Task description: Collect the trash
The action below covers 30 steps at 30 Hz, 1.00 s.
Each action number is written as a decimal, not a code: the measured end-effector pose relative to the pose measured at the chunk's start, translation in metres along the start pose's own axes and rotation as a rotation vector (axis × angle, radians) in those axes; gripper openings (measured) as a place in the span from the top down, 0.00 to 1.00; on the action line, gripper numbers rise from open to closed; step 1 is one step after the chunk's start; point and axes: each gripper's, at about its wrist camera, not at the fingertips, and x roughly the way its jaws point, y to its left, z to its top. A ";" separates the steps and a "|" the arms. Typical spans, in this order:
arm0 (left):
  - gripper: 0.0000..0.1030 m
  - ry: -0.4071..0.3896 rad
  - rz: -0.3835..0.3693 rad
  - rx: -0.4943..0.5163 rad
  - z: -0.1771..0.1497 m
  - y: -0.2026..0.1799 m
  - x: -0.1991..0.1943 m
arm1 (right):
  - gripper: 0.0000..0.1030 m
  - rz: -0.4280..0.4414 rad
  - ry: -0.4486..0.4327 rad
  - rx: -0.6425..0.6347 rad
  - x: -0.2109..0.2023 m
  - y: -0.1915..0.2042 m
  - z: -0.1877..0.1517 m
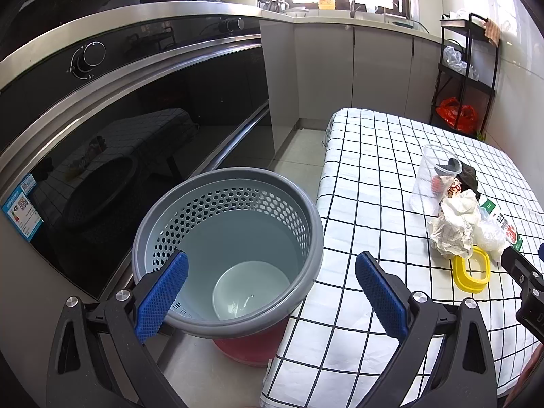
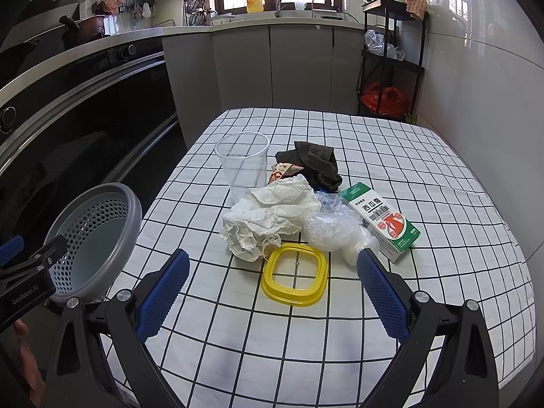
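A grey perforated trash basket (image 1: 307,217) stands on the floor left of the checked table (image 1: 367,176); it also shows in the right wrist view (image 2: 131,210). My left gripper (image 1: 272,292) is open and empty above the basket's near rim. My right gripper (image 2: 273,292) is open and empty, just short of a yellow ring lid (image 2: 295,274). Behind the lid lie crumpled white paper (image 2: 268,214), a clear plastic bag (image 2: 335,229), a green and white carton (image 2: 384,221), a clear cup (image 2: 244,163), a dark cloth (image 2: 314,161) and a snack wrapper (image 2: 282,171).
A black oven front (image 1: 136,142) runs along the left under a counter. Grey cabinets (image 2: 272,68) stand behind the table. A black shelf rack (image 2: 391,57) with a red bag stands at the back right by the white wall. A red object (image 1: 251,346) sits under the basket.
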 end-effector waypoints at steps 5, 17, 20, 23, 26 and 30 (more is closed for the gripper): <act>0.06 0.000 -0.001 0.000 -0.001 -0.001 0.001 | 0.08 0.000 0.000 -0.002 0.001 0.000 0.000; 0.06 0.000 -0.002 -0.001 0.000 0.000 -0.001 | 0.08 0.001 -0.003 0.001 0.001 -0.001 0.000; 0.06 0.000 -0.001 -0.002 0.000 0.000 -0.001 | 0.08 0.003 -0.003 0.003 0.001 -0.001 0.000; 0.06 -0.001 -0.002 -0.001 0.001 0.000 -0.001 | 0.08 0.004 -0.003 0.002 0.001 -0.001 0.000; 0.06 -0.001 -0.002 -0.002 0.001 0.000 -0.001 | 0.08 0.003 -0.006 0.002 0.000 -0.001 0.000; 0.06 -0.001 -0.001 -0.002 0.000 0.000 -0.001 | 0.08 0.003 -0.005 0.004 0.000 -0.001 0.000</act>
